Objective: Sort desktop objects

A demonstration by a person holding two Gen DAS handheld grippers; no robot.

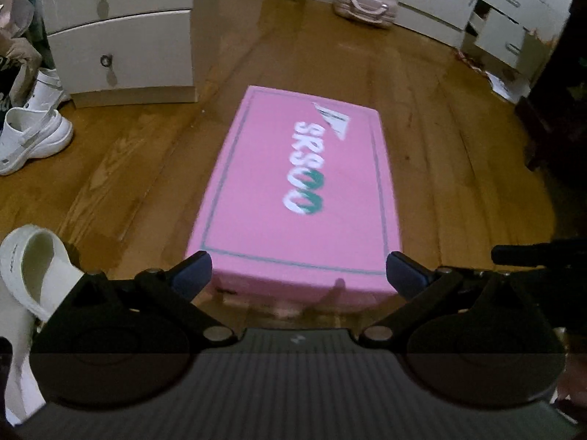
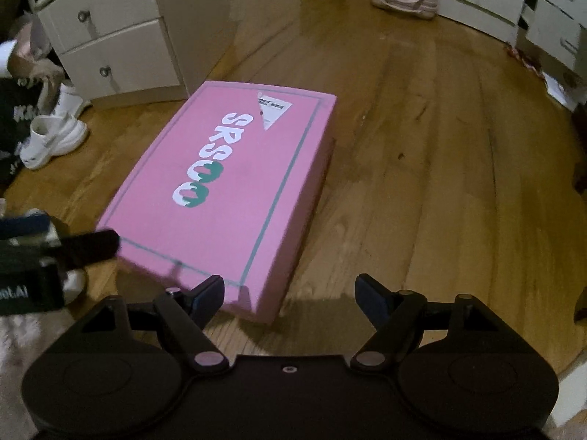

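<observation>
A pink shoe box (image 1: 301,190) with white and green "SRSOO" lettering lies closed on the wooden floor; it also shows in the right wrist view (image 2: 227,190). My left gripper (image 1: 299,275) is open and empty, its jaws spread wide at the box's near end. My right gripper (image 2: 290,295) is open and empty, just above the box's near right corner. The left gripper's body (image 2: 33,256) shows at the left edge of the right wrist view.
A white two-drawer cabinet (image 1: 121,36) stands behind the box on the left. White shoes (image 1: 33,139) lie at the left, a white slipper (image 1: 33,267) near my left gripper. A small pink suitcase (image 1: 365,5) and white drawer units (image 1: 502,18) stand at the back.
</observation>
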